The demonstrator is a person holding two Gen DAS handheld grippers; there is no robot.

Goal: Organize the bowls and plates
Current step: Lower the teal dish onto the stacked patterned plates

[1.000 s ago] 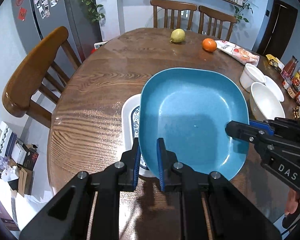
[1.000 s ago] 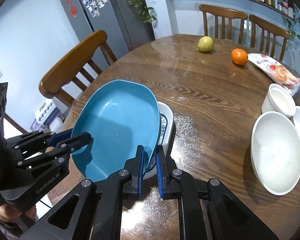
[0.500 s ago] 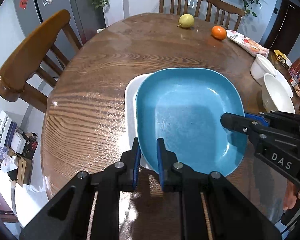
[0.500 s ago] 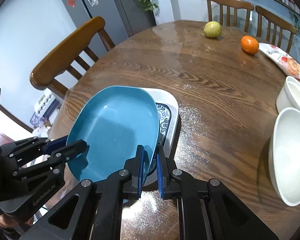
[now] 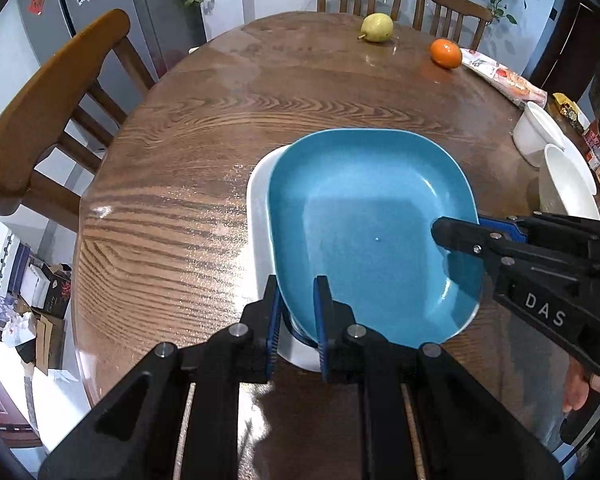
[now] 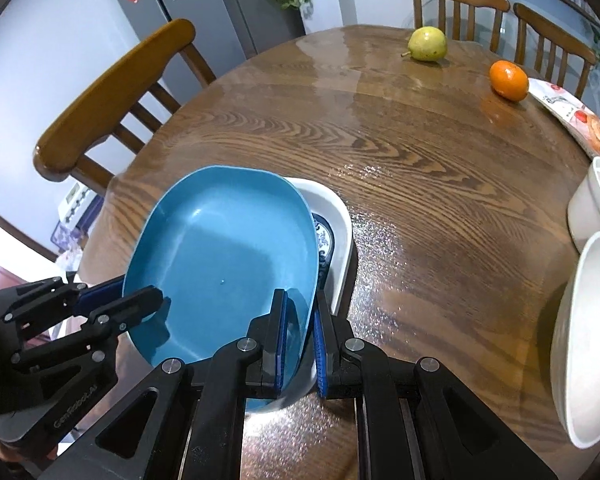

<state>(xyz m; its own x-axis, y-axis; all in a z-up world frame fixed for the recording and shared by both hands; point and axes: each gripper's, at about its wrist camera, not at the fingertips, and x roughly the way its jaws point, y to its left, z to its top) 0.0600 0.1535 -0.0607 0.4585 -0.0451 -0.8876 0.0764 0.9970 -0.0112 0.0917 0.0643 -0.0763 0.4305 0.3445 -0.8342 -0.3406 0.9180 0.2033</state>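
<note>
A blue squarish plate sits low over a white patterned plate on the round wooden table. My left gripper is shut on the blue plate's near rim. My right gripper is shut on its opposite rim; it shows in the left wrist view at the plate's right side. The white plate peeks out beyond the blue plate. White bowls stand at the table's right.
A pear, an orange and a snack packet lie at the far side. Wooden chairs stand at the left and back. Small packets line the right edge by the bowls.
Both grippers have lowered the blue plate onto the white plate; it now covers more of it and lies flatter.
</note>
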